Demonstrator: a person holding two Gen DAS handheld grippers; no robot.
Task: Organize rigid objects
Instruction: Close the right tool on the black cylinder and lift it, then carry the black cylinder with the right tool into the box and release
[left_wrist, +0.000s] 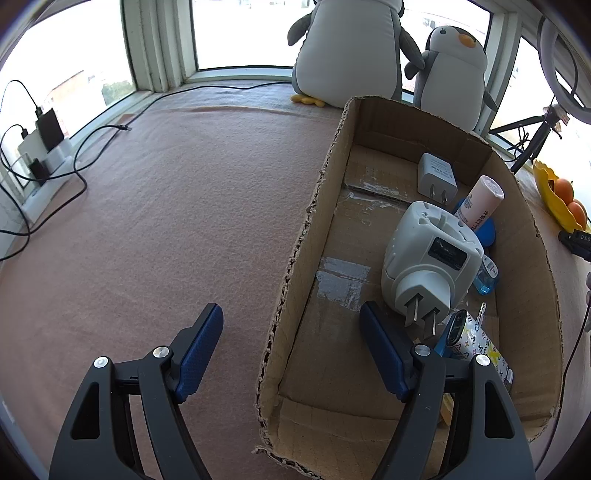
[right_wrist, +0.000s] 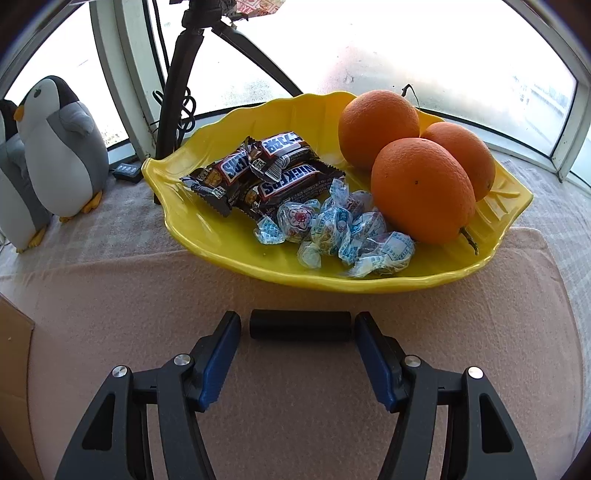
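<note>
My left gripper hangs with its jaws apart and nothing between them, straddling the torn near wall of the cardboard box: one blue pad sits over the pink cloth outside the box, the other inside it, just beside the prongs of a big white plug-in device. Inside the box I also see a small white charger toward the far end, a pale tube with printed text leaning over something blue, a small bottle of blue liquid behind the plug-in device, and a patterned item with a dark blue piece near my right-hand pad. Two plush penguins stand by the window beyond the box. My right gripper is also open — a short black cylinder lies crosswise on the cloth between the fingertips, with a sliver of gap at each end, so the pads are not pressing on it. Just beyond the cylinder sits a yellow leaf-shaped dish holding three oranges, Snickers bars and a cluster of blue-and-white wrapped candies. A black tripod rises behind the dish, and a corner of the box shows at the left edge of the right wrist view.
</note>
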